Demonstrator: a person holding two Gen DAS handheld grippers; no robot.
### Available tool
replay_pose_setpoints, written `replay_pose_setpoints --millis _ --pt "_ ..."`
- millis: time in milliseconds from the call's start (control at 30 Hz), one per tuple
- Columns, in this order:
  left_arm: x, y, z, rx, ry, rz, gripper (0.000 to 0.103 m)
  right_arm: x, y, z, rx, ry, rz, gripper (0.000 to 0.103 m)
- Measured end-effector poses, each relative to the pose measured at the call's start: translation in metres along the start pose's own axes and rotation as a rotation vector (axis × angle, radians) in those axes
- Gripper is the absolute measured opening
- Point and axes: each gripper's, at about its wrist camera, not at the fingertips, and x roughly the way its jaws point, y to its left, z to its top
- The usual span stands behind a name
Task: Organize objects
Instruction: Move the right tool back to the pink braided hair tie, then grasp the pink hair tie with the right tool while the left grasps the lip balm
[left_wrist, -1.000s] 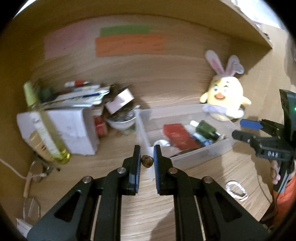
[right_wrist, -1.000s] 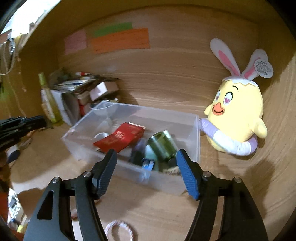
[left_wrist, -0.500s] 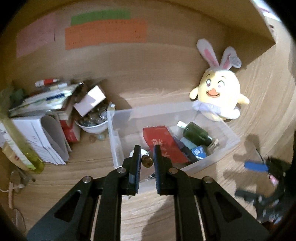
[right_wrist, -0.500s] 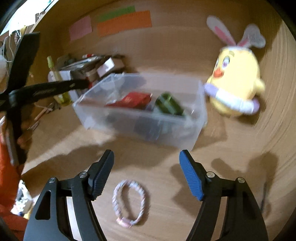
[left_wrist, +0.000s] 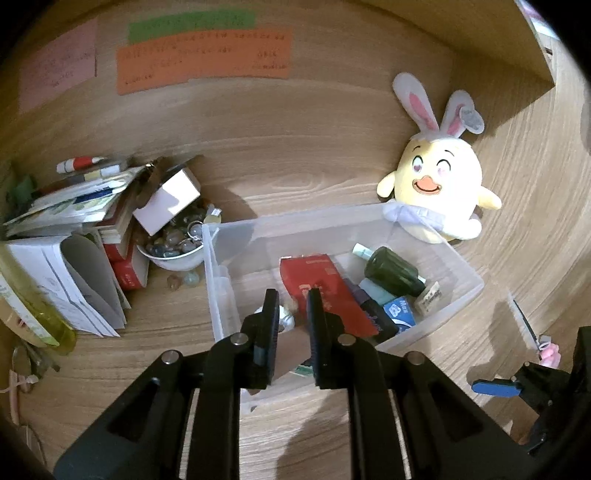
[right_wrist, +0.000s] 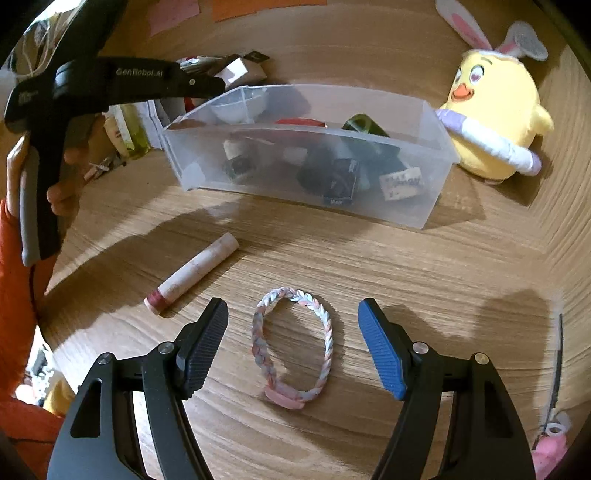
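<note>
Two claws work: left gripper (left_wrist: 291, 314), narrowly parted and seemingly empty, hangs over the clear plastic bin (left_wrist: 469, 269); right gripper (right_wrist: 293, 345), wide, straddles the braided pastel bracelet (right_wrist: 291, 341) at 6 o'clock, ready to close.

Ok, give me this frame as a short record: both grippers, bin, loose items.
left gripper: above clear bin, jaws narrowly apart, grip unclear
right gripper: jaws wide open, flanking braided bracelet on table
loose on table: pink tube
in bin: red packet, green bottle
beside bin: chick plush
</note>
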Motion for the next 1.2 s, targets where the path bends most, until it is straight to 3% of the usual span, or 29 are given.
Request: replay_pose_setpoints --millis 233,367,567,800,1067,1200 --pt "-0.022 -0.002 -0.011 0.007 -0.017 -0.017 0.045 0.003 0.000 -0.005 0.010 0.024 -0.019 0.069" --pt "-0.035 -0.008 -0.026 0.031 0.006 -0.013 0.049 0.004 -0.003 -0.010 0.028 0.025 -0.022 0.069" --pt "-0.040 -0.018 -0.052 0.037 0.085 -0.075 0.058 0.004 0.004 -0.012 -0.022 0.005 -0.053 0.050" --pt "-0.033 -0.030 -0.081 0.030 0.179 -0.126 0.059 0.001 0.004 -0.012 -0.018 -0.008 -0.063 0.020" --pt "-0.016 -0.056 -0.100 0.085 0.238 -0.132 0.058 -0.004 0.002 -0.016 0.024 -0.032 -0.046 0.012" --pt "-0.010 -0.064 -0.103 0.098 0.247 -0.135 0.044 -0.008 0.002 -0.017 0.032 -0.043 -0.040 0.012"
